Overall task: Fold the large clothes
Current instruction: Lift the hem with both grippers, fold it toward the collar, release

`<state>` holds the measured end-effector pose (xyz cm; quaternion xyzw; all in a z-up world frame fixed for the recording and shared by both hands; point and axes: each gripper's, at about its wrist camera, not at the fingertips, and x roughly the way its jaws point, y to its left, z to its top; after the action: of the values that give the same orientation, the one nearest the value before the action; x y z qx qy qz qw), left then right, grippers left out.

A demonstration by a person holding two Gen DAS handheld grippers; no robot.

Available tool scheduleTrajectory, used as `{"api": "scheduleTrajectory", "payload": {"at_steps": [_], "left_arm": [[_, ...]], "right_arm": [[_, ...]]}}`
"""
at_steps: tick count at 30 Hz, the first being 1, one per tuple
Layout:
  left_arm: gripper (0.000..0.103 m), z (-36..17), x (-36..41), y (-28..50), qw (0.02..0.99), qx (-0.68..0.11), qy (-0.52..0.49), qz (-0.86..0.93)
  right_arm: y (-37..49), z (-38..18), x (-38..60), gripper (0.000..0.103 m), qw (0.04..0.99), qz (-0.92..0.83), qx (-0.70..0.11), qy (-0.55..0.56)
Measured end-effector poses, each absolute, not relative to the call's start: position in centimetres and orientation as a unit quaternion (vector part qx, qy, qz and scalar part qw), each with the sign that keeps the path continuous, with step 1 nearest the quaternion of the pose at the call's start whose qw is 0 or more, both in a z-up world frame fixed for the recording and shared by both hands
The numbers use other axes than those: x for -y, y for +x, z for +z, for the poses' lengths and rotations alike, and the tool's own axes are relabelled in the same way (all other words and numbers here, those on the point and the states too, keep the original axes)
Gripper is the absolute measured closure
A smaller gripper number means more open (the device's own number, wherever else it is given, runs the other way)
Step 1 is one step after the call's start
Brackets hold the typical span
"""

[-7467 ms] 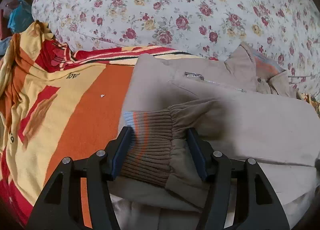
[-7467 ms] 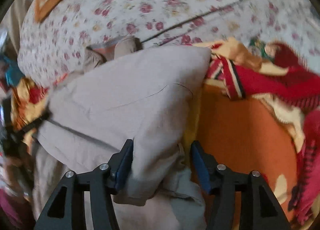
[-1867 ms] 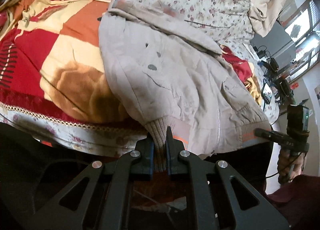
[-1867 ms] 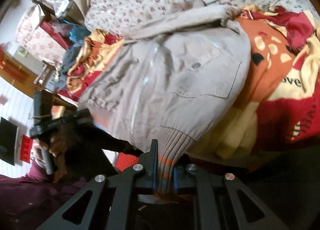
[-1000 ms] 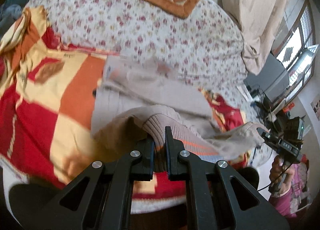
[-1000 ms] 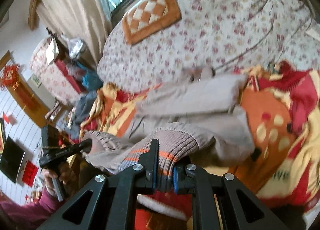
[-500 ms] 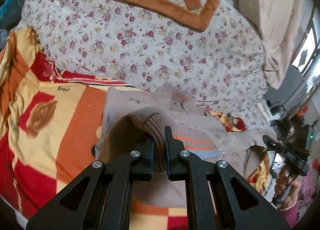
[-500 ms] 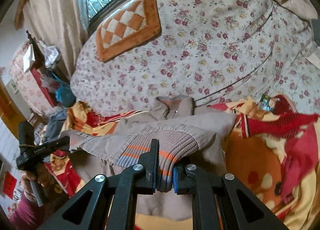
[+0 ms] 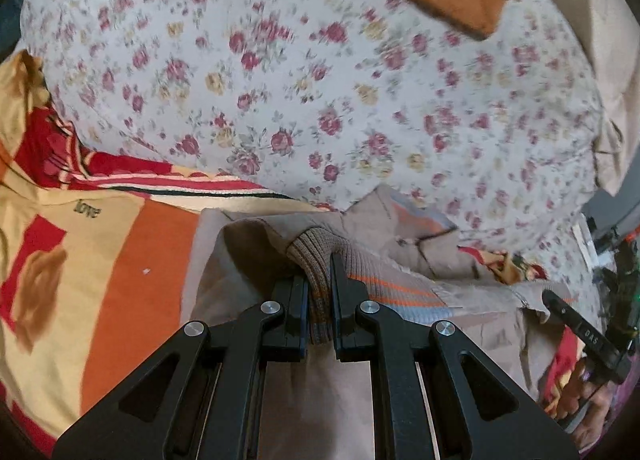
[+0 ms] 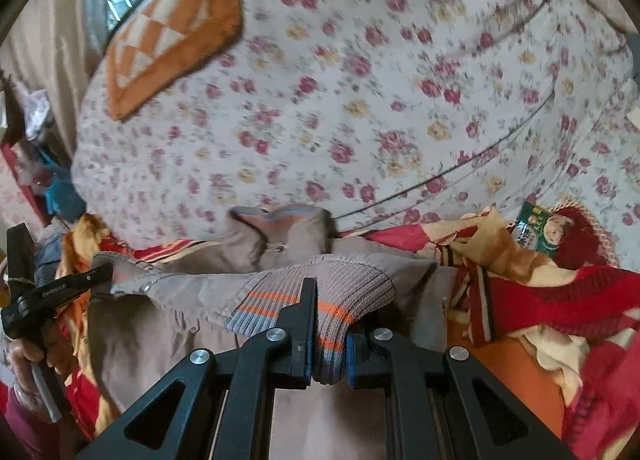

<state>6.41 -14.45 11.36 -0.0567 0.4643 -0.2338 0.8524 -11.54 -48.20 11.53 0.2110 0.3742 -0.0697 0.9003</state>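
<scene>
While both grippers pinch the ribbed hem (image 9: 320,280), left gripper (image 9: 319,324) and right gripper (image 10: 326,344) closed tight on it, the jacket (image 10: 192,300) lies doubled over the blanket (image 9: 132,280). Carry the hem level toward the collar (image 10: 280,220), corners matched, then let go together.

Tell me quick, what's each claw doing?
Left gripper: shut on the beige jacket's ribbed knit hem.
Right gripper: shut on the same ribbed hem.
</scene>
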Motion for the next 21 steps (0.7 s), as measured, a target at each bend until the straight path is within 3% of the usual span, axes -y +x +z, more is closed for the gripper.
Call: {"api": "scheduleTrajectory", "payload": {"at_steps": [10, 15, 18, 20, 21], "left_arm": [[0.095, 6.4, 16.7, 10.4, 0.846, -0.489, -0.049, -0.207], [0.089, 5.0, 17.0, 11.3, 0.838, -0.500, -0.066, -0.207], [0.069, 5.6, 16.4, 11.5, 0.837, -0.498, -0.083, -0.211], [0.039, 6.7, 15.6, 11.2, 0.843, -0.488, -0.090, -0.209], [0.037, 7.4, 15.1, 10.9, 0.847, -0.479, -0.096, -0.209]], "right_arm": [[-6.7, 6.5, 50.6, 0.093, 0.885, -0.089, -0.394, 0.232], [-4.8, 3.5, 51.0, 0.090, 0.868, -0.105, -0.425, 0.235], [-5.0, 3.6, 51.2, 0.078, 0.870, -0.096, -0.417, 0.245], [-5.9, 4.7, 51.1, 0.064, 0.876, -0.092, -0.401, 0.252], [-6.5, 5.5, 51.0, 0.058, 0.880, -0.096, -0.393, 0.250]]}}
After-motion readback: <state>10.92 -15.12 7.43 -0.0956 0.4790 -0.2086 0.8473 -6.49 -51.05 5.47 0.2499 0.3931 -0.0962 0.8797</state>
